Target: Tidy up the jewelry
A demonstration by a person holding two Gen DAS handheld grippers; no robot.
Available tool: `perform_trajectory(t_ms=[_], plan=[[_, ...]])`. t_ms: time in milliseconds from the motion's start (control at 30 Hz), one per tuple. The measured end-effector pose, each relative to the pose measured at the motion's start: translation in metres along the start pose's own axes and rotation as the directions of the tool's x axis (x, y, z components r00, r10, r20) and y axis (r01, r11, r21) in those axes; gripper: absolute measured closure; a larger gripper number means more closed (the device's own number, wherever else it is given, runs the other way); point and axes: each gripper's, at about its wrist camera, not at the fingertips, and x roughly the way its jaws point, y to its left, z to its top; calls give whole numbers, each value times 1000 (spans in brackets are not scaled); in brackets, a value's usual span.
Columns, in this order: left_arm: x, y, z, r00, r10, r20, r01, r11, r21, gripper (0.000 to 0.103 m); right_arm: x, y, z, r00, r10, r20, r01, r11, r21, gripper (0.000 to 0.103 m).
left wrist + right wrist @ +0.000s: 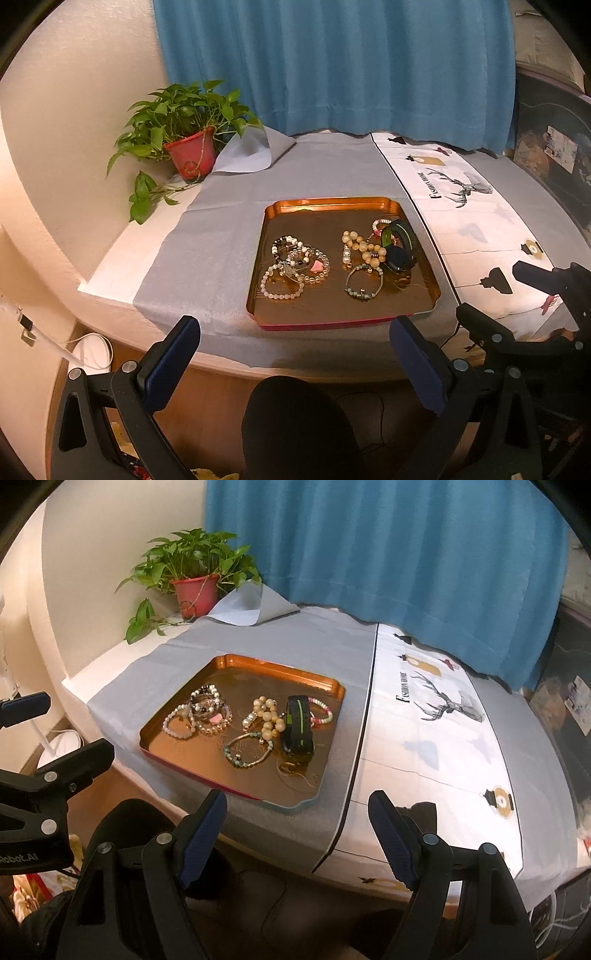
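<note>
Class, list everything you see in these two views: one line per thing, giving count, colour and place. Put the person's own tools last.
tray: one, copper with a red outer edge, on the grey cloth
beaded bracelets: several, pale, cream, pink and teal, piled in the tray
wristband: one, black with a green stripe, at the tray's right
grey cloth: one, covering the table
printed cloth: one, white with a deer, right of the tray
potted plant: one, green in a red pot, far left corner
curtain: blue, behind the table
left gripper: fingers open, empty
right gripper: fingers open, empty
</note>
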Motion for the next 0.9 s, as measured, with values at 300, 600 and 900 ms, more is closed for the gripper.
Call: perform_trajectory(t_ms=[300, 600, 900], plan=[[-4, -1, -1, 1000, 7, 7, -8, 1000, 7, 1, -9, 3, -4, 1000, 6, 6, -6, 1000, -16, 23], [-7, -1, -3, 1000, 16, 5, -16, 1000, 8, 0, -10, 3, -6, 1000, -4, -1, 4, 1000, -23, 23], [-7, 3, -5, 1000, 18, 3, -18, 1000, 2, 0, -12, 3, -5, 1000, -8, 3, 8, 1000, -23, 23]])
